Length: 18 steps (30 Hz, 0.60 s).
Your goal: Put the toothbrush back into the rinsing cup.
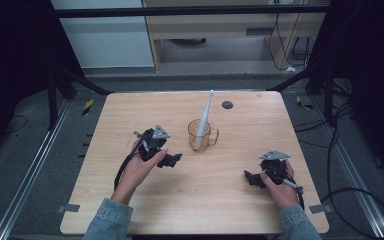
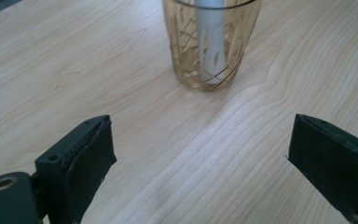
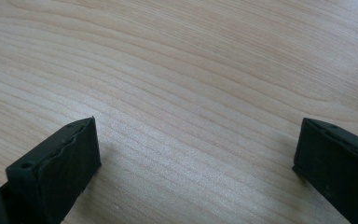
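On the left, the person's left hand (image 1: 141, 167) holds the left gripper (image 1: 172, 159) low over the pale wooden table (image 1: 130, 115), its black jaws spread wide with nothing between them. In the left gripper view the two padded jaws rise from the bottom corners with bare wood grain between them. Straight ahead of that gap, a little beyond the jaw tips, stands the amber, see-through glass mug with a cut diamond pattern (image 2: 209, 56), upright on the table and not touched by either jaw. From above, the mug (image 1: 200, 135) sits just to the right of the left gripper, with its handle turned away from that gripper. Inside it leans a white, slender plastic electric toothbrush (image 1: 205, 117), its thick end down in the mug and its thin neck tilting up and away past the rim. Through the glass in the left gripper view, the white handle (image 2: 210, 46) shows as a pale column.

Beyond the mug, farther from both grippers, a small dark round disc (image 1: 227, 105) lies in the table top.

To the right, well apart from the mug, the right hand (image 1: 280, 187) rests the right gripper (image 1: 251, 177) near the table's near edge, jaws pointing toward the left gripper's side. Its jaws also stand wide apart and hold nothing; the right gripper view shows plain wood between them.
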Each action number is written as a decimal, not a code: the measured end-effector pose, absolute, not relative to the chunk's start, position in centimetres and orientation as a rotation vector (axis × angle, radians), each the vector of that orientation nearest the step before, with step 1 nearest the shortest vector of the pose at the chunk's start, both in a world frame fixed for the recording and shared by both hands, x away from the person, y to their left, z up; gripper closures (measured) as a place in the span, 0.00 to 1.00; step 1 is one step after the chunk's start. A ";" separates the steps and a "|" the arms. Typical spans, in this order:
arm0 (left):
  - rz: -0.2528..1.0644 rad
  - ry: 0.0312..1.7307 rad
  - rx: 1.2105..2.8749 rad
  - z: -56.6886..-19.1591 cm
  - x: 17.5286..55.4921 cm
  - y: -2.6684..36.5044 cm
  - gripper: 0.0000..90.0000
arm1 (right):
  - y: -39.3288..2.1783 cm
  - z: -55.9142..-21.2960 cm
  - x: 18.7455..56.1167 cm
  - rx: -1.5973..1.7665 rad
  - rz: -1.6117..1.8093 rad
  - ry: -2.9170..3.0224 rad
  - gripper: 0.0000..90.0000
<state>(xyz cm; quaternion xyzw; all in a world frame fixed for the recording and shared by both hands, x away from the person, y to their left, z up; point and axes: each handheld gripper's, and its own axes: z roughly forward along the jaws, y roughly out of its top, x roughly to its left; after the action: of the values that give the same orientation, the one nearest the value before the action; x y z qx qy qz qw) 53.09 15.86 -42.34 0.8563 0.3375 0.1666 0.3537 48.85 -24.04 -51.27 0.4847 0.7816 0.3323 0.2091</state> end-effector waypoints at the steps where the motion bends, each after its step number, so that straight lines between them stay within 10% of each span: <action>1: 0.429 0.889 2.203 -42.4 53.0 16.3 0.07 | -24.0 -51.3 48.9 1.348 0.924 2.174 0.00; 18: 0.435 1.205 2.082 -46.9 54.4 26.1 0.09 | -24.0 -51.3 48.9 1.348 0.924 2.174 0.00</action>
<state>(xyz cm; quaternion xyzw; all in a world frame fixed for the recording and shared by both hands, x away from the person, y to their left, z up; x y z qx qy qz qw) 54.40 26.15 -46.93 0.8004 0.4634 0.1673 0.3415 48.85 -24.04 -51.27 0.4846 0.7816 0.3323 0.2092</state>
